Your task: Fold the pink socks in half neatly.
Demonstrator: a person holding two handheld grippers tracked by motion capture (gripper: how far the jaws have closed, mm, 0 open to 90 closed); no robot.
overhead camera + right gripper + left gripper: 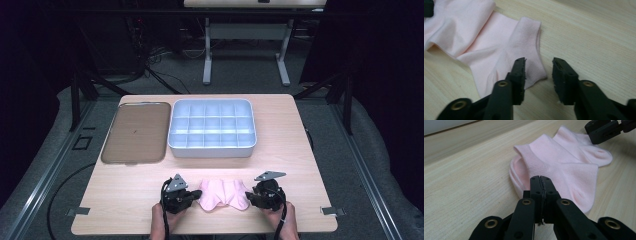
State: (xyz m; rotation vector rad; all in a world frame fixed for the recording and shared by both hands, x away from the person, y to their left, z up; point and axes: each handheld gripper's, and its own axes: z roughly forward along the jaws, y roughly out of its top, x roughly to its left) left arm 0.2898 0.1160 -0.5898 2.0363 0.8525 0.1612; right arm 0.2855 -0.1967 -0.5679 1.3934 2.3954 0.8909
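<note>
A pair of pink socks (223, 194) lies overlapped near the table's front edge, between my two grippers. At their left end my left gripper (189, 196) is shut, and in the left gripper view its jaws (541, 180) pinch the ribbed cuff of one pink sock (564, 165). My right gripper (254, 197) sits at the right end. In the right gripper view it (540, 67) stands open, its jaws astride the corner of the other sock's cuff (530, 45) without pressing it. The right gripper (604, 130) also shows at the far end in the left gripper view.
A white box (212, 150) divided into several compartments stands at the back middle of the table. A brown tray (135, 132) lies to its left. Bare wood (125, 200) spreads to the left and right of the hands.
</note>
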